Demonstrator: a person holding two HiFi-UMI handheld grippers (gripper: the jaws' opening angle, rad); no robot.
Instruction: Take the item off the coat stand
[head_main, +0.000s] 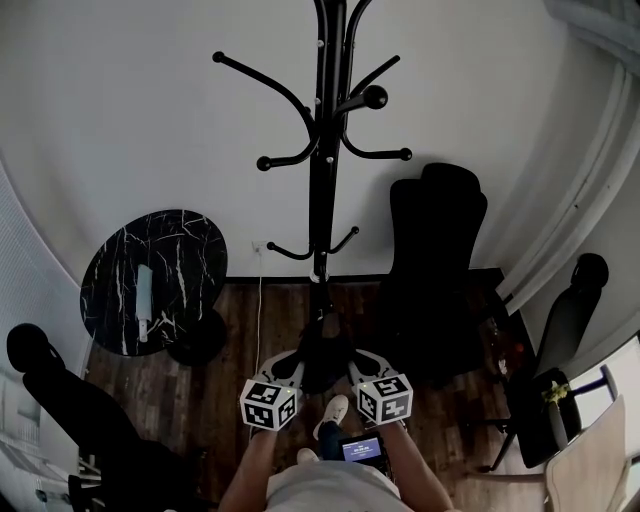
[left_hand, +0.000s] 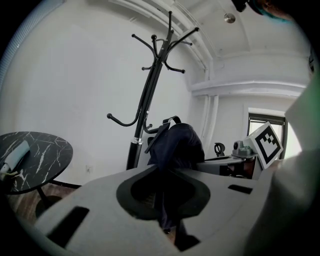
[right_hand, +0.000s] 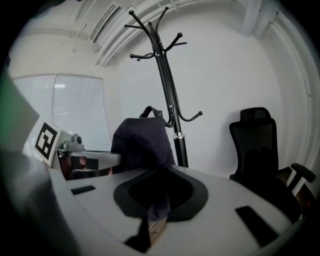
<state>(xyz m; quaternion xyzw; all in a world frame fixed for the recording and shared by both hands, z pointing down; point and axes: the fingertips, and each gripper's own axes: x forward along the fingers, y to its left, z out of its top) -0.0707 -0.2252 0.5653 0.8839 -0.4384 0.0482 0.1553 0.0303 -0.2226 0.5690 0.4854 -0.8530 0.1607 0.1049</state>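
Small white-walled room, seen from above. Floor (head_main: 250, 345) is dark wood plank. Window blinds (right_hand: 80, 107) show in the right gripper view.

Black coat stand (head_main: 325, 150) stands against the wall, with curved, ball-tipped hooks at several heights. Round black marble-pattern side table (head_main: 150, 280) sits left of it, with a pale oblong object (head_main: 145, 300) lying on top; I cannot tell what it is. Black office chair (head_main: 435, 260) stands just right of the stand. A second dark chair (head_main: 570, 320) sits at the far right edge. A white cable (head_main: 260, 300) drops down the wall to the floor.

Dark navy bag (head_main: 325, 355) is off the hooks. It hangs low in front of the stand's pole, between the two tools, above the floor. A strap and a top loop show on it in the left gripper view.

Left gripper (left_hand: 166, 212): jaws narrow, pinched on a fold of the bag's fabric, which runs up from the jaws into the bulk of the bag. Right gripper (right_hand: 156, 212): the same, jaws drawn in tight on a fold from the other side. Each takes one side, and the bag is bunched between them.

Marker cubes (head_main: 268, 403) sit side by side near the bottom of the head view. The person's light shoe (head_main: 333, 410) is on the planks between them.
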